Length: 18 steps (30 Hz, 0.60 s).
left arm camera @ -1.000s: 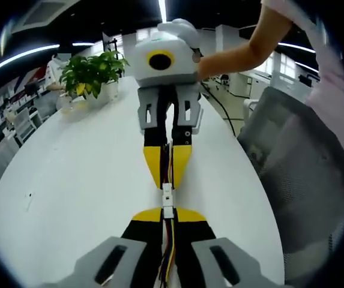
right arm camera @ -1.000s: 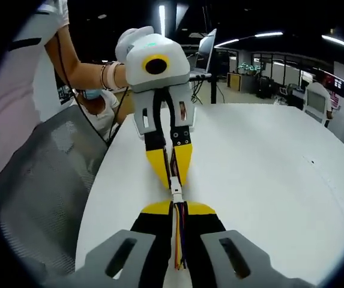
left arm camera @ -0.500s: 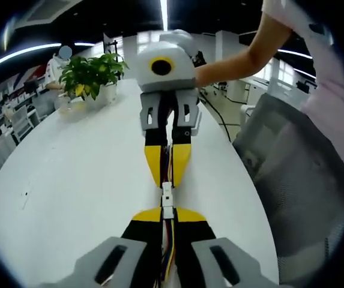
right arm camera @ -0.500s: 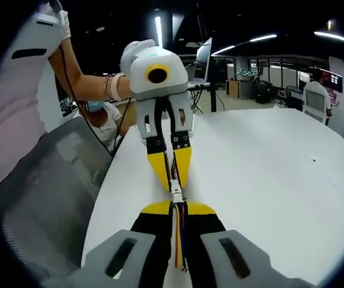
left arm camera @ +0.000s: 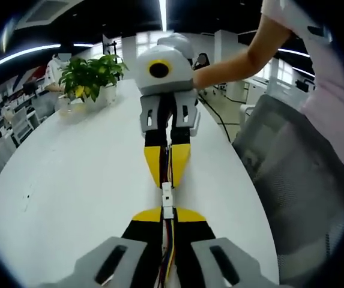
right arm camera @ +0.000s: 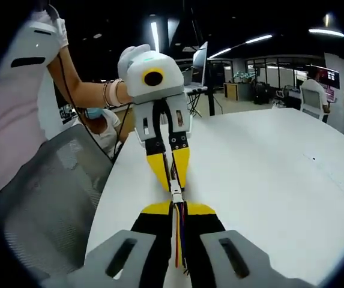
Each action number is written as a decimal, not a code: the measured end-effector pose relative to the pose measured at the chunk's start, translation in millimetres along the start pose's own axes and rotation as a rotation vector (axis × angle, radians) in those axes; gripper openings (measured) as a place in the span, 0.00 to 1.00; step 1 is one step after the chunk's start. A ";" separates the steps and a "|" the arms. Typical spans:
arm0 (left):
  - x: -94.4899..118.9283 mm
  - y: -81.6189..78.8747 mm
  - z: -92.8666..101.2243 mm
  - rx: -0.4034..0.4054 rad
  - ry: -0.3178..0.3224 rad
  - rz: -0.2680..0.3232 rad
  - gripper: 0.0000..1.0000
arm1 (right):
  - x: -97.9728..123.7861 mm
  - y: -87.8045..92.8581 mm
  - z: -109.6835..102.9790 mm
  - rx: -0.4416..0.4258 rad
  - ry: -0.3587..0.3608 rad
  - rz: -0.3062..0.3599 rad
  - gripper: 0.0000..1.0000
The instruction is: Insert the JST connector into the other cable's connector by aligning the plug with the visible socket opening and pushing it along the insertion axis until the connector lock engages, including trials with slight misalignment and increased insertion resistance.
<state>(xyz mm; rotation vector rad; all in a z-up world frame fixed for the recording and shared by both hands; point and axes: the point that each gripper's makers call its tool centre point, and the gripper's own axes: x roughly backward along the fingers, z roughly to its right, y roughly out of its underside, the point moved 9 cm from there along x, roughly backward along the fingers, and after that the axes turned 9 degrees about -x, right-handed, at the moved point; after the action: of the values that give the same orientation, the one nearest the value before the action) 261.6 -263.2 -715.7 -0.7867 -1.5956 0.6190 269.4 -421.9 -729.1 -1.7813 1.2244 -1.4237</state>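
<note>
White tabletop (left arm camera: 69,180) stretches out under both my grippers, with a potted plant (left arm camera: 90,72) at its far end in the left gripper view and a grey mesh chair (left arm camera: 298,180) off the table's edge. Behind it all is a dim office with strip lights overhead.

My left gripper (left arm camera: 168,211) has its yellow-tipped jaws pressed together on a bundle of coloured wires (left arm camera: 169,246), pinching it just behind a small white connector (left arm camera: 167,208). Facing it, my right gripper (left arm camera: 167,180) comes in from the far side, its jaws likewise closed on its own wires, with the second white connector (left arm camera: 166,192) at its tips. The two white pieces meet end to end in one straight line between the two pairs of jaws, held above the table.

In the right gripper view the same joint (right arm camera: 176,195) sits between my right gripper (right arm camera: 176,207) and the left gripper (right arm camera: 173,183) opposite; whether the lock has caught I cannot tell.
</note>
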 end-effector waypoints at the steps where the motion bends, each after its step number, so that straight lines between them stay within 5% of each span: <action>1: 0.3 -0.5 -0.3 -0.008 -0.003 -0.004 0.00 | -0.3 -0.1 0.2 -0.001 0.000 0.000 0.01; 11: 0.9 -1.7 1.4 -0.036 0.005 -0.047 0.00 | -4.4 1.8 -0.4 -0.030 -0.010 0.006 0.01; 18: 7.0 0.0 -6.1 0.029 -0.030 0.016 0.00 | 3.2 -2.2 6.9 -0.123 0.005 0.102 0.02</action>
<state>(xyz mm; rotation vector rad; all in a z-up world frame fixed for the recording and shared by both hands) 267.0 -258.0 -710.3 -0.7731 -1.6058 0.6671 276.7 -424.6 -727.9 -1.7694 1.4116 -1.3216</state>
